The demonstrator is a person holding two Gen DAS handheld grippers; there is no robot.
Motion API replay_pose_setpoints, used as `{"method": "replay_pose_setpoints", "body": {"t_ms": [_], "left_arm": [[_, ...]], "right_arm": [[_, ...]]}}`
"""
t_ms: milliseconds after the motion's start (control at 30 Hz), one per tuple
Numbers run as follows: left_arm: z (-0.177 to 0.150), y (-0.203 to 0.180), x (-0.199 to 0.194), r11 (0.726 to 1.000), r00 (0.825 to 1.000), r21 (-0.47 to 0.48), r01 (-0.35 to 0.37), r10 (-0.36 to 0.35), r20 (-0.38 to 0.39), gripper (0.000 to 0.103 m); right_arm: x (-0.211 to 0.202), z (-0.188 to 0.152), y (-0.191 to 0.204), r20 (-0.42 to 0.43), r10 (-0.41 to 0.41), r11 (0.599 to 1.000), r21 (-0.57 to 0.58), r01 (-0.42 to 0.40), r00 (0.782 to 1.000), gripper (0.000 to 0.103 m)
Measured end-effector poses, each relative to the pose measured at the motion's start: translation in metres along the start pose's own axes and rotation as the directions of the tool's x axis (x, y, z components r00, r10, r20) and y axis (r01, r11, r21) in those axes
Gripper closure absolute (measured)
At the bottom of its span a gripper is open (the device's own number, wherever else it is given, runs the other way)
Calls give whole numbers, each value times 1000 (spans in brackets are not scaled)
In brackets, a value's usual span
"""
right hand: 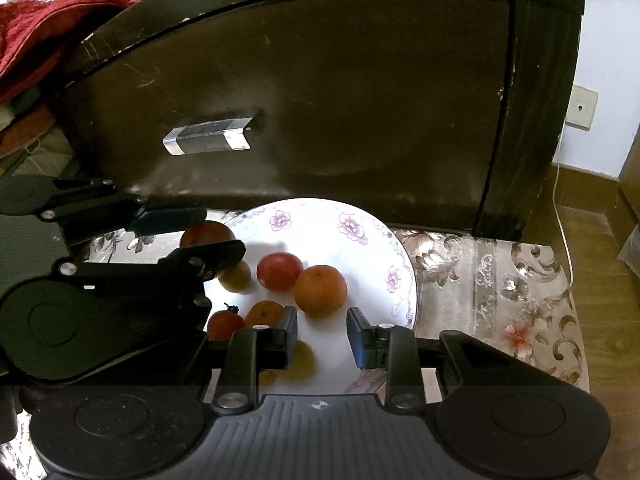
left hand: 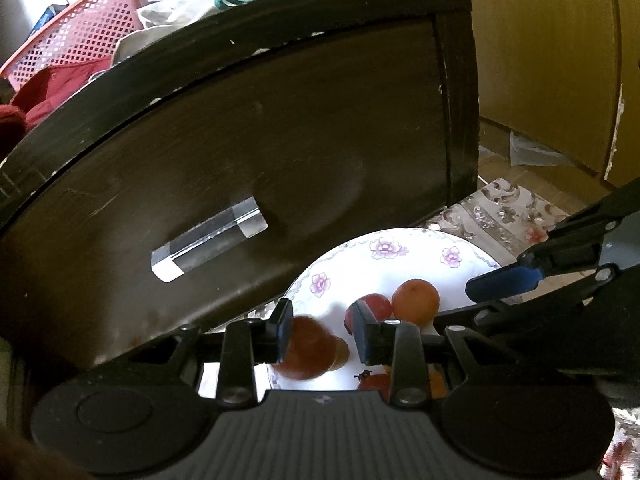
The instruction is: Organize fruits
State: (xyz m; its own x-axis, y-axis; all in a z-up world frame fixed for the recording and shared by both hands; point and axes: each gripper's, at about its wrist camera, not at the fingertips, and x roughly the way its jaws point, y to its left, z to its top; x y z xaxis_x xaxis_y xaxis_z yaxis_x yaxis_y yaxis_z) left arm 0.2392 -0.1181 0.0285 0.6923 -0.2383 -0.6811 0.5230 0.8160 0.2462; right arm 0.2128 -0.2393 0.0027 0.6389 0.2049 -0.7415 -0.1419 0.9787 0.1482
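Note:
A white flowered plate [right hand: 352, 240] sits on a patterned cloth and holds several fruits: an orange [right hand: 320, 290], a red apple [right hand: 279, 271], a small yellow-green fruit [right hand: 236, 277], a small tangerine [right hand: 264, 314] and a red fruit with a stem [right hand: 225, 325]. My right gripper [right hand: 322, 336] is open and empty above the plate's near part, just in front of the orange. My left gripper [left hand: 322, 330] is open over the plate's left edge; a blurred red-orange fruit [left hand: 306, 354] lies between its fingers, untouched by the right finger. The orange [left hand: 416, 302] and apple [left hand: 378, 306] lie beyond it.
A dark wooden cabinet [right hand: 320, 92] with a clear handle [right hand: 208, 142] stands right behind the plate. A pink basket [left hand: 80, 28] and red cloth [right hand: 48, 16] lie on top of it, at the left. The floral cloth [right hand: 500, 280] extends right; wooden floor beyond.

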Motion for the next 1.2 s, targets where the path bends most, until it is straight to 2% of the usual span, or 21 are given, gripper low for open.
{"method": "replay_pose_setpoints", "body": {"t_ms": [100,467,867,967,1033,1200], "left_arm": [[-2,0,-5,1000,1000,-12,2,-2,1,65],[-21,-2,-27,997,1000,-79,-12,10,-26,63],[-46,1,-59,978,998,-201,-64,57,-40,54],[-52,-2,-66,972,995,-215,-93,84,-47,45],[-55,-4,-70,968,993,-222,-118,108,-55,36],[-65,-5,-81,959,991,-251,-130,117,-65,29]], "right_arm": [[-3,-1,0,5,-13,1000,7,13,1000,73],[-17,-9,7,10,-27,1000,17,27,1000,72],[-38,-24,30,30,-42,999,-15,42,999,66],[-44,-29,32,30,-38,999,-12,38,999,66],[-47,-32,33,30,-41,999,-9,41,999,66],[-54,-39,35,28,-40,999,8,40,999,66]]}}
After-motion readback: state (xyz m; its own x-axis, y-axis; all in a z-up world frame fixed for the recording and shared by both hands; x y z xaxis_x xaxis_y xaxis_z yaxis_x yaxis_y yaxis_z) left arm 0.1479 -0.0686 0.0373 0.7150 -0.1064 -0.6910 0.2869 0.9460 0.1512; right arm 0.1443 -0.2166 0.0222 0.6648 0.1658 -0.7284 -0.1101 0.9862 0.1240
